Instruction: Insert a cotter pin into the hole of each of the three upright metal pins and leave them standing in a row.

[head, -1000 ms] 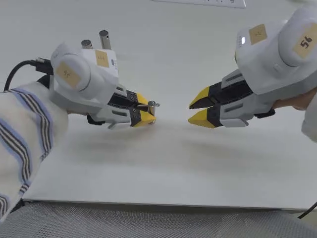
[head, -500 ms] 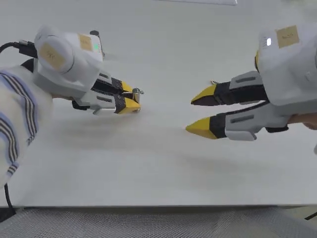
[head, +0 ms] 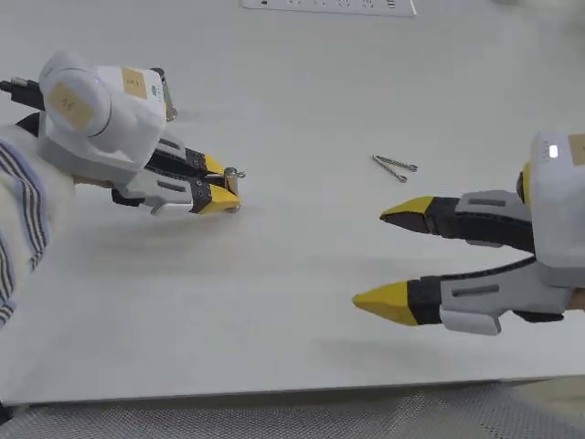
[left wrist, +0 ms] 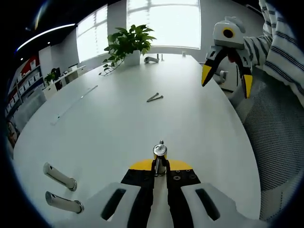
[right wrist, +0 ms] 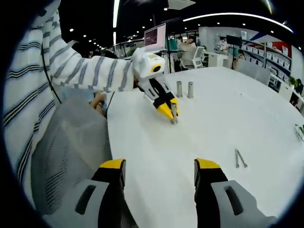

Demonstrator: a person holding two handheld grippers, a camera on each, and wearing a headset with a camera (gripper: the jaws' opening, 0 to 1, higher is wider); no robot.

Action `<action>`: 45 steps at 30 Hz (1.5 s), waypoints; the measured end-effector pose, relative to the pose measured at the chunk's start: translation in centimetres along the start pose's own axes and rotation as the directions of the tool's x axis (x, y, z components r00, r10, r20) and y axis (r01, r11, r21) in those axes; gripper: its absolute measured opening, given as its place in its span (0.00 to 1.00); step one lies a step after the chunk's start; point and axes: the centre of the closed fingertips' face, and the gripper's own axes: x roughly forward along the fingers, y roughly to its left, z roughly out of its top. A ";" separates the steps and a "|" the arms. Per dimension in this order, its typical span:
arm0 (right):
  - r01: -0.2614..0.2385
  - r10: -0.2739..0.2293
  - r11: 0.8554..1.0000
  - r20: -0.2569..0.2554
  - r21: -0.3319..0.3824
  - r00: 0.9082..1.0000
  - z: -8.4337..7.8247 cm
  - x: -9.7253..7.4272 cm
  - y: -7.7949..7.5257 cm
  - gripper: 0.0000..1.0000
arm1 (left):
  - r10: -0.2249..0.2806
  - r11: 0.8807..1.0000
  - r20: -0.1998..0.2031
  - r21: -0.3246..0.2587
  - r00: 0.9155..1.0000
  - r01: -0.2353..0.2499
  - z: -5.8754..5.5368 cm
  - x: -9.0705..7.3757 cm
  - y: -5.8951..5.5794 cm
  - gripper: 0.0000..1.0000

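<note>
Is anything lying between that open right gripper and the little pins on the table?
Nothing visible does. Bare table separates the right gripper from the cotter pins, which lie ahead of its open jaws, a little to one side.

Metal pin (left wrist: 160, 152): clamped in my left tongs (head: 219, 187). Two upright pins (right wrist: 179, 89): side by side behind them. Cotter pins (head: 395, 166): lying flat, beyond my right tongs (head: 368, 258).

Bright open-plan office around a long white tabletop (left wrist: 109, 128)

Windows (left wrist: 164, 21) glow behind a potted plant (left wrist: 127, 42) at the top of the left gripper view; ceiling light strips (right wrist: 223, 16) cross the right gripper view's top.
</note>
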 end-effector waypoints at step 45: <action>0.107 -0.112 0.986 0.034 0.130 0.993 -2.5 -1.0 -1.1 0.81 | 0.123 0.982 -0.060 -0.136 0.991 -0.130 -3.9 -3.6 2.2 0.44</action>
